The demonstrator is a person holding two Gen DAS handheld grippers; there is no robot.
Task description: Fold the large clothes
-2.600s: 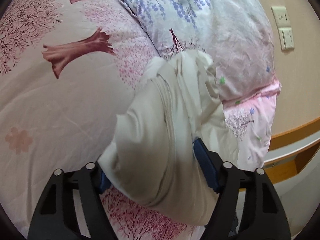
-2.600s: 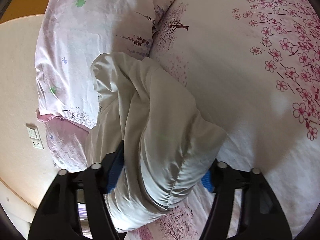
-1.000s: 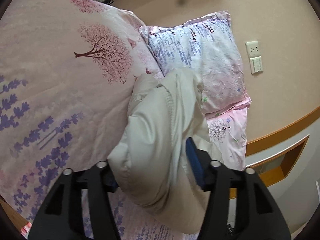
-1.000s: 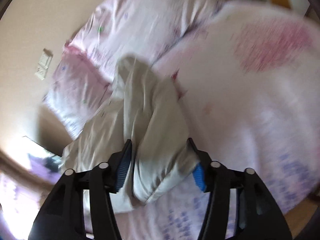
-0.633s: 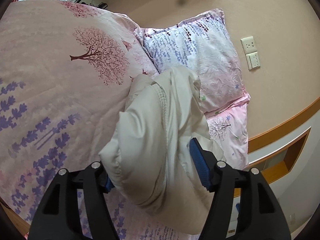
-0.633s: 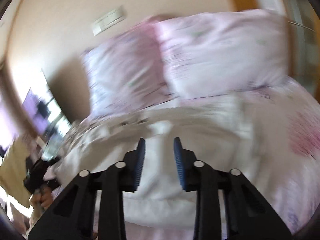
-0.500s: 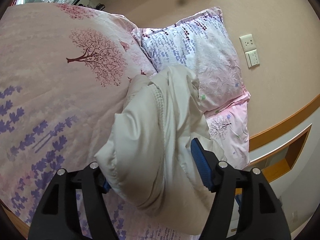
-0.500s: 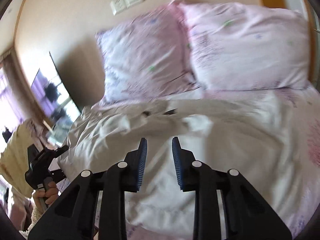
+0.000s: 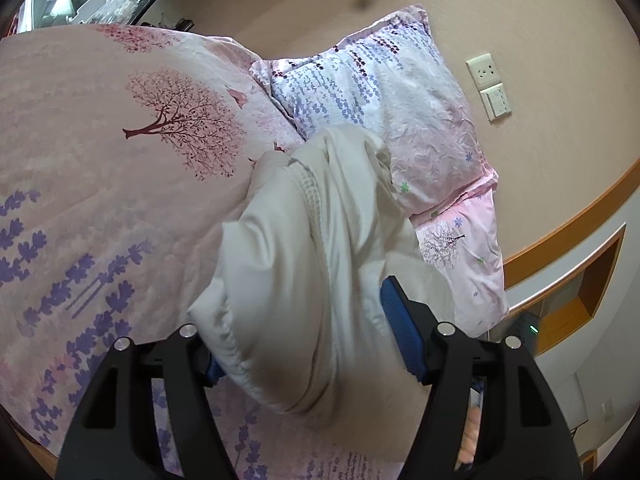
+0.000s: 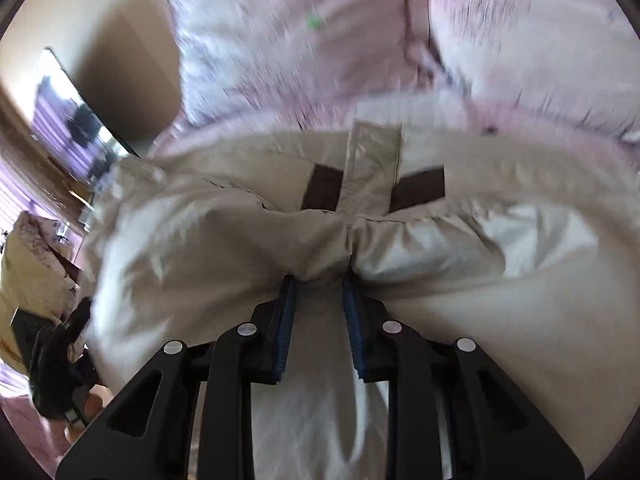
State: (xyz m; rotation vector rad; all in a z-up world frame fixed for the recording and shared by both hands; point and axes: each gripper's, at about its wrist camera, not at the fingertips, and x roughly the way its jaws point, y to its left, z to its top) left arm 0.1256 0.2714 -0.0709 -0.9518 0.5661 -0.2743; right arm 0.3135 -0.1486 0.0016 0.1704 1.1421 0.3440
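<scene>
A cream padded jacket (image 9: 304, 264) lies bunched on the floral duvet (image 9: 120, 168), reaching up to the pillows. My left gripper (image 9: 296, 316) is shut on a thick bundle of it; the cloth covers the left pad and bulges against the blue right pad (image 9: 400, 332). In the blurred right wrist view the jacket (image 10: 224, 248) spreads wide, with a flap and two brown tabs (image 10: 420, 188) at its far edge. My right gripper (image 10: 318, 280) has its jaws narrow, pinching a gathered fold of the cream fabric at the pad tips.
Two floral pillows (image 9: 380, 92) lean on the beige wall, which carries a socket and switch (image 9: 486, 70). A wooden ledge (image 9: 580, 216) runs at the right. In the right wrist view a screen (image 10: 72, 120) hangs at left, and a hand (image 10: 92, 402) holds the other gripper.
My right gripper let go of the bulky bundle, swung across the bed while rolling, narrowed its jaws and now pinches a fold near the brown tabs. The left gripper kept its hold, barely moving.
</scene>
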